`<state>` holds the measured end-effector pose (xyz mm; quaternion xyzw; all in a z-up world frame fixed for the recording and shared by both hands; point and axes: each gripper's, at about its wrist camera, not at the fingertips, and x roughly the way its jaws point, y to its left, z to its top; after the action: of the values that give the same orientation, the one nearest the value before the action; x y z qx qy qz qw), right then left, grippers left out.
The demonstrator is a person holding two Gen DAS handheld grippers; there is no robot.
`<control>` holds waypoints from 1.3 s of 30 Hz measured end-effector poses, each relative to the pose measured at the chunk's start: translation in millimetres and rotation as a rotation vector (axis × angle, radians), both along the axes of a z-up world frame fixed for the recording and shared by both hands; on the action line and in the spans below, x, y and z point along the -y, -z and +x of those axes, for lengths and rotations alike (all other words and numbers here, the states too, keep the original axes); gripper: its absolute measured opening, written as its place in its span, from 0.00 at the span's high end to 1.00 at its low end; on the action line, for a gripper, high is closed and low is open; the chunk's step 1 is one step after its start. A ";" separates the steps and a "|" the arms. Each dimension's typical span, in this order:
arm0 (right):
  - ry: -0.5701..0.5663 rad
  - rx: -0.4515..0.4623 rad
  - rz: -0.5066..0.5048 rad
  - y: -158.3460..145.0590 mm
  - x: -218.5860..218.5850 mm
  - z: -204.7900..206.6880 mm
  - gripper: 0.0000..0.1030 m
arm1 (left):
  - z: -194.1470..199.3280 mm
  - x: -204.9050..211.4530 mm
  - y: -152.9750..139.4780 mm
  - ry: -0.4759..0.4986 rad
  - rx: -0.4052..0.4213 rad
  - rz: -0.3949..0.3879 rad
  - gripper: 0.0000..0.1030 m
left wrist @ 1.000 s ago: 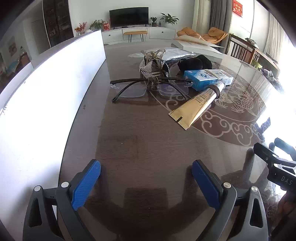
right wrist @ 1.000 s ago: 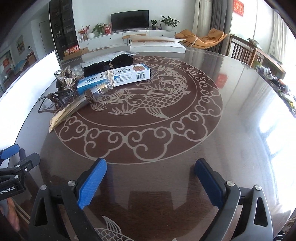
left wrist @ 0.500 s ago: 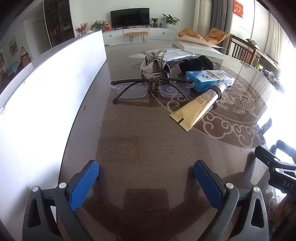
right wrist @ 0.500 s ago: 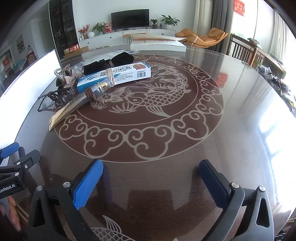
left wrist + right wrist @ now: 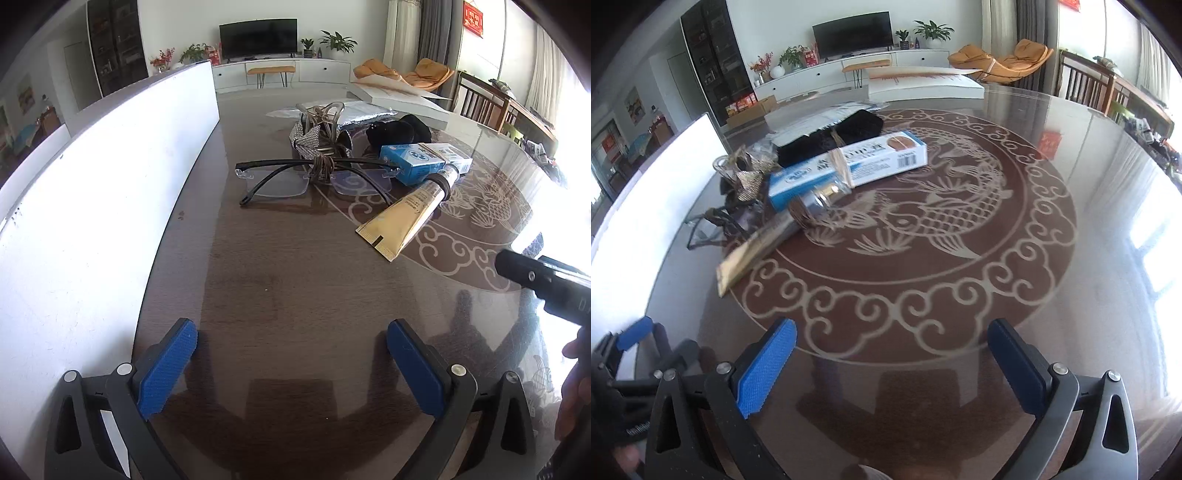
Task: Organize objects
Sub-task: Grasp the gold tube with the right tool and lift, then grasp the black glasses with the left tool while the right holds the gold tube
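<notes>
The left tongs [image 5: 291, 363] stand wide open and hold nothing; their blue ribbed pads [image 5: 166, 369] hover over bare dark brown glossy worktop [image 5: 280, 280]. Close along the outer side of the left pad runs a tall white board [image 5: 92, 206], whose lower edge bounds the free strip of worktop on that side. Ahead of the left tongs the surface is open up to a pair of black-framed rimless glasses [image 5: 314, 179], which lie with temples unfolded toward the tongs. A brown cord bundle [image 5: 323, 168] rests on the bridge of the glasses. Ahead and to the right, a cream-yellow squeeze tube [image 5: 404, 218] lies flat, its crimped end nearest the tongs and its cap end touching a blue and white rectangular carton [image 5: 421, 162]. A black fabric item [image 5: 399, 131] lies beyond the carton.

The right tongs [image 5: 892, 369] are likewise spread fully and empty. They sit above the near rim of the worktop's round fish-and-cloud inlay [image 5: 923, 240]. The whole area ahead and to the right of these tongs is free up to the worktop's curved far edge. The clustered objects lie ahead and to the left: the tube [image 5: 757, 245] nearest, then the carton [image 5: 849, 166]. The left tongs appear at the lower left of the right wrist view, just beside the right tongs.
</notes>
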<state>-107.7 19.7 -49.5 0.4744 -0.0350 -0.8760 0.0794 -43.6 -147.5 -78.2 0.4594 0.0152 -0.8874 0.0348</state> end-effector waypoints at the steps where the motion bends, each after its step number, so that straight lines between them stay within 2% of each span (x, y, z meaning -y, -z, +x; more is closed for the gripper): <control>1: -0.011 -0.001 -0.033 -5.4 11.5 -9.7 0.00 | 0.1 0.1 0.0 0.000 0.000 0.000 0.00; 4: -0.010 -0.014 -0.060 -16.5 46.5 -44.4 0.00 | 0.1 0.0 0.0 0.000 0.000 0.000 0.00; 7: 0.004 0.004 0.016 -11.6 73.6 -72.8 0.00 | 0.0 0.0 0.1 0.000 0.000 0.000 0.00; 9: 0.013 0.030 0.059 -2.6 78.6 -78.1 0.12 | 0.0 -0.1 0.0 0.000 0.000 0.000 0.00; 10: 0.017 0.049 0.055 1.6 75.8 -77.6 0.23 | 0.1 -0.1 0.1 0.000 0.000 0.001 0.00; 11: 0.018 0.025 0.046 0.7 71.1 -71.8 0.30 | -0.1 -0.1 -0.1 0.000 0.000 0.000 0.00; 12: 0.021 0.016 0.054 0.5 63.9 -65.7 0.32 | 0.7 0.1 -0.1 0.000 0.000 0.000 0.00; 13: 0.014 0.008 0.046 0.6 56.7 -59.5 0.41 | 0.8 0.2 -0.1 0.000 0.000 0.000 0.00; 14: 0.003 -0.003 0.049 0.6 47.3 -52.3 0.46 | 0.9 0.2 0.0 0.000 0.000 0.000 0.00; 17: -0.012 -0.028 0.058 0.7 16.3 -30.7 0.57 | 0.8 0.3 -0.1 0.000 0.000 0.000 0.00; 19: -0.020 -0.041 0.077 0.5 -4.3 -16.6 0.59 | 0.9 0.3 -0.1 0.000 0.000 0.000 0.00; 24: -0.049 -0.082 0.103 2.2 -49.6 12.4 0.58 | 0.9 0.3 -0.2 0.000 -0.001 0.000 0.00; 25: -0.058 -0.089 0.113 2.5 -54.9 16.8 0.49 | 0.7 0.2 -0.1 0.000 0.000 0.000 0.00; 26: -0.063 -0.091 0.129 3.6 -58.4 20.5 0.29 | 0.7 0.1 0.0 0.000 0.000 -0.001 0.00; 28: -0.058 -0.069 0.135 8.0 -64.1 22.6 0.11 | 0.8 0.4 -0.1 0.000 0.000 -0.001 0.00; 31: -0.044 -0.078 0.090 6.7 -70.6 24.9 0.11 | -0.8 0.4 -0.4 0.005 0.005 0.004 0.00; 33: -0.026 -0.075 0.059 6.4 -77.3 24.6 0.08 | -7.8 -3.7 -2.0 0.052 0.028 0.010 0.00; 35: 0.000 -0.069 0.041 6.4 -80.6 22.3 0.04 | -20.6 -9.7 -9.3 0.083 0.031 -0.022 0.00; 36: 0.002 -0.071 0.034 5.9 -81.4 22.1 0.04 | -28.2 -13.5 -16.3 0.085 0.018 -0.040 0.00; 39: -0.002 -0.064 0.062 7.3 -76.3 20.2 0.03 | -58.6 -13.9 -39.6 0.089 -0.045 -0.021 0.00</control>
<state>-87.4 96.0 -56.8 0.4482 -0.0051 -0.8915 0.0665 -102.3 -133.6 -38.6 0.4389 -0.0137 -0.8984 0.0000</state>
